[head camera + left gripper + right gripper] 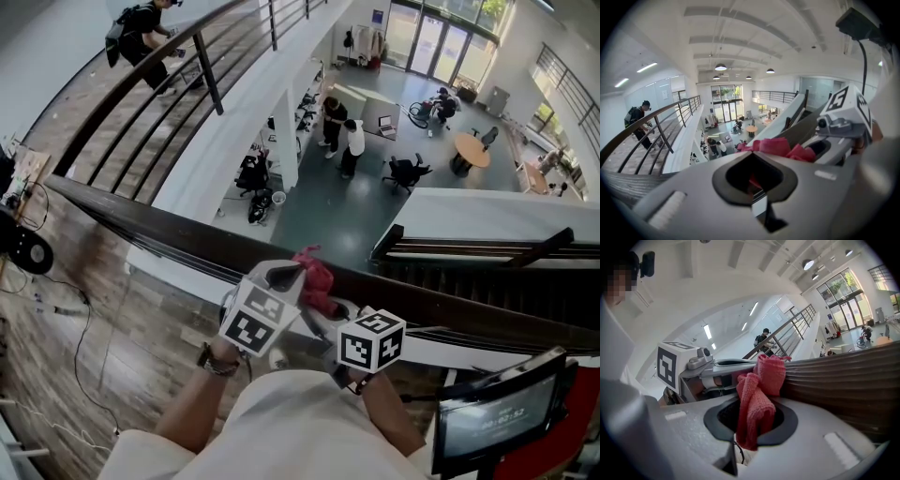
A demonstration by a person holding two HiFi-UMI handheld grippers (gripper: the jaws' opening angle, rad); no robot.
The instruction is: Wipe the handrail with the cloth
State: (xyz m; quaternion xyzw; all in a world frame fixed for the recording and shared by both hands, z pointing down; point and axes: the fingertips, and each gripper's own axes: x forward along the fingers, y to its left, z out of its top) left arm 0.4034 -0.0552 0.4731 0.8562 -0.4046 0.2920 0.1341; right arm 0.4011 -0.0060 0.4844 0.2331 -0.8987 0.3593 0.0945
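1. Rt gripper (750,420): we found its jaws pressed together on the pink cloth (757,399). The fabric ran through the notch betw. them, and a short tail hung on the camera side.
2. Lt gripper (753,173): jaws likewise together, with a sliver of the same cloth showing in their notch (the bulk was bunched just beyond the tips).
3. Cloth posn: in the head view it sat at the top of the dark wooden handrail (169,230), between the two gripper tips. The tips met almost nose to nose over the rail.
4. In the rt gripper view, the cloth's upper fold lay against the rail's near edge.
5. Surroundings: we noted two persons (339,136) standing on the floor well below, another person (141,37) on the far walkway, and a monitor (492,417) at the operator's right.
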